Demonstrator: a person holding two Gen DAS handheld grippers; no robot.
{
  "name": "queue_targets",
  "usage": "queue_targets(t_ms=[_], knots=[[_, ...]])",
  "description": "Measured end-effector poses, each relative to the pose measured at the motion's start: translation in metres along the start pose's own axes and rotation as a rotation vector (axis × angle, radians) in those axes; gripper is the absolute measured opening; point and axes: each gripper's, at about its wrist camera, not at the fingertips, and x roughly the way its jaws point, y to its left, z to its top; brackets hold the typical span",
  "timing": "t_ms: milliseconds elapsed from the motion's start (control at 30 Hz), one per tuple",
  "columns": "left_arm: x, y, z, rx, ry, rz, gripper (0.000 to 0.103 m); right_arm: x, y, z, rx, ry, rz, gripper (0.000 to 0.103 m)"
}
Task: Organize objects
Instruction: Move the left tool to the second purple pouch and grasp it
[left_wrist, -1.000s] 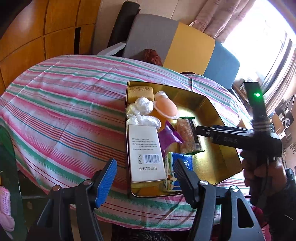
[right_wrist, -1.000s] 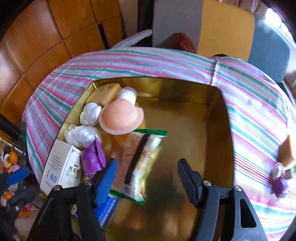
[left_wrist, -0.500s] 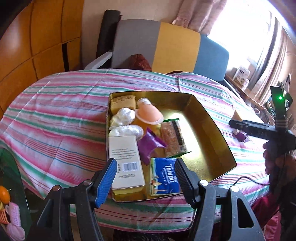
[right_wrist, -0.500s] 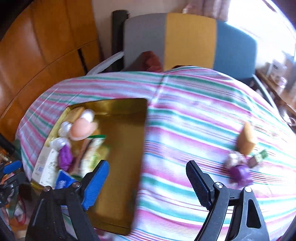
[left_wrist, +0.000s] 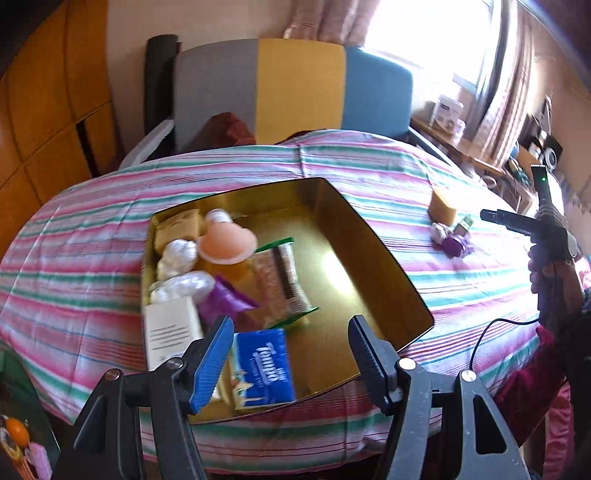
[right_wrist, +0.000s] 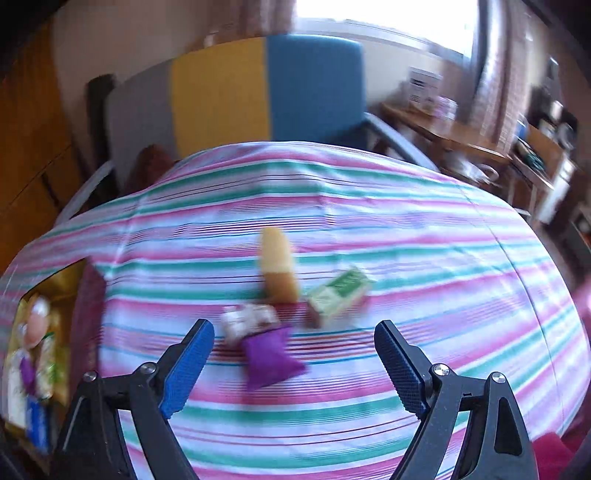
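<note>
A gold tin (left_wrist: 373, 243) on the striped cloth holds a white box (left_wrist: 168, 328), a blue tissue pack (left_wrist: 264, 365), a snack bar (left_wrist: 282, 280), a peach lid (left_wrist: 227, 245) and white wrapped sweets (left_wrist: 181, 254). My left gripper (left_wrist: 290, 325) hovers open over the tin's near edge, holding nothing. My right gripper (right_wrist: 291, 332) is over the cloth to the tin's right. Its jaws are opening with nothing between them. Just ahead of it lie a purple packet (right_wrist: 271, 356), a white sweet (right_wrist: 247, 317), a yellow cake piece (right_wrist: 279, 266) and a small green box (right_wrist: 338, 295).
A grey, yellow and blue chair (left_wrist: 295, 85) stands behind the table. Wooden cabinets (left_wrist: 44, 110) line the left, and a cluttered side table (right_wrist: 480, 147) sits under the window at right. A hand (left_wrist: 546, 266) carries the right gripper, with a cable trailing below.
My right gripper swung from above the tin to the loose items on the cloth at right, and its jaws widened. The left gripper drew back and rolled, still open.
</note>
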Motion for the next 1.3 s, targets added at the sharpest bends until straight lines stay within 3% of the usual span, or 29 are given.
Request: queue_targets(t_ms=[100,200,467,733,933,1033,1167,1300], knots=[[0.007,-0.016,0.007,0.035,0.019,-0.006,0.065,0.013,-0.043,-0.007,0.18,0.041,-0.018,0.089],[0.015,-0.036,0.015,0.07,0.033,-0.035,0.065,0.014,-0.069,-0.006,0.336,0.045,0.031,0.09],[0.037,-0.089,0.037,0.136,0.078,-0.15,0.065,0.012,-0.084,-0.011,0.431,0.052,0.043,0.093],[0.06,-0.143,0.062,0.201,0.11,-0.22,0.065,0.021,-0.104,-0.019,0.546,0.087,0.095,0.093],[0.096,-0.189,0.076,0.224,0.169,-0.284,0.057,0.022,-0.108,-0.02,0.569,0.096,0.112,0.094],[0.121,-0.207,0.082,0.203,0.223,-0.332,0.053,0.023,-0.109,-0.02,0.574,0.101,0.126,0.094],[0.159,-0.226,0.089,0.096,0.342,-0.416,0.052,0.026,-0.11,-0.02,0.583,0.108,0.15,0.094],[0.189,-0.24,0.099,-0.011,0.399,-0.45,0.053,0.029,-0.11,-0.021,0.589,0.12,0.177,0.095]])
